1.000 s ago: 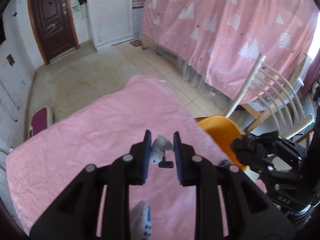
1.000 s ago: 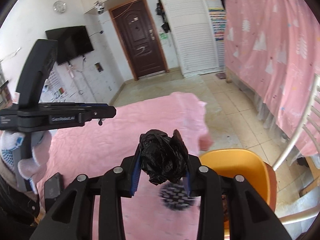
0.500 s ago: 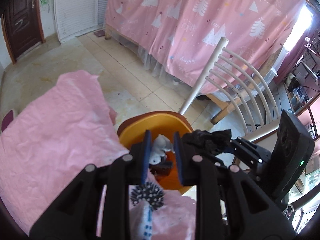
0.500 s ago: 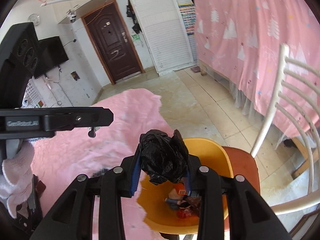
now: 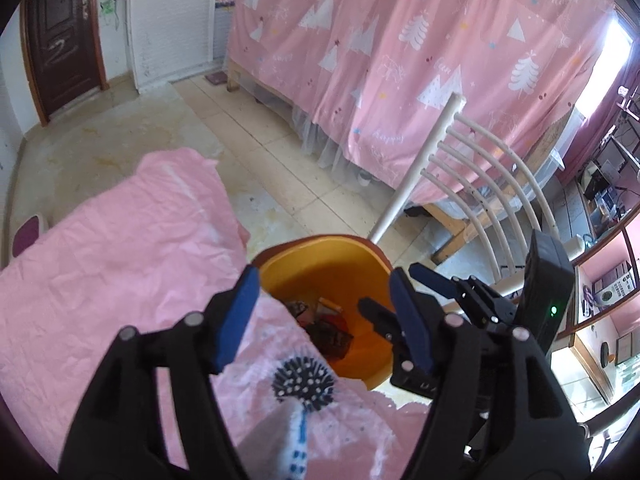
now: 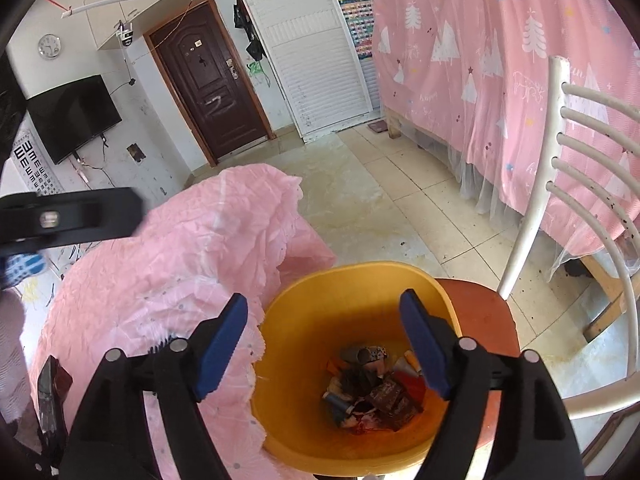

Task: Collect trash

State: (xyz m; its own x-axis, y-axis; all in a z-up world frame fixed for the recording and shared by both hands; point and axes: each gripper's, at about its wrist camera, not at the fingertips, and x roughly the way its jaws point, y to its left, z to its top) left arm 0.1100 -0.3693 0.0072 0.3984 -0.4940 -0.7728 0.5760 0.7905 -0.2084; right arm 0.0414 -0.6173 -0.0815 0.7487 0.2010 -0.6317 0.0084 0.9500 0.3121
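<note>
An orange bin (image 6: 352,292) stands on a red chair seat (image 6: 480,320) beside the pink-clothed table (image 6: 200,248). A pile of trash (image 6: 372,392) lies at its bottom, with wrappers and dark scraps. My right gripper (image 6: 324,344) is open and empty right above the bin. My left gripper (image 5: 324,320) is open and empty over the table edge, aimed at the bin (image 5: 344,256), where the trash (image 5: 324,324) shows. The right gripper's body (image 5: 480,312) is in the left wrist view. A black-and-white spiky item (image 5: 304,384) lies on the cloth under the left gripper.
A white slatted chair back (image 6: 572,184) rises right of the bin. A bed with a pink tree-print cover (image 5: 420,72) stands behind. A dark flat object (image 6: 52,392) lies on the table's left. Tiled floor (image 6: 400,184) runs to a brown door (image 6: 212,84).
Both grippers opened over the bin. The black bag left the right gripper and the small grey piece left the left gripper; the trash pile in the bin looks fuller.
</note>
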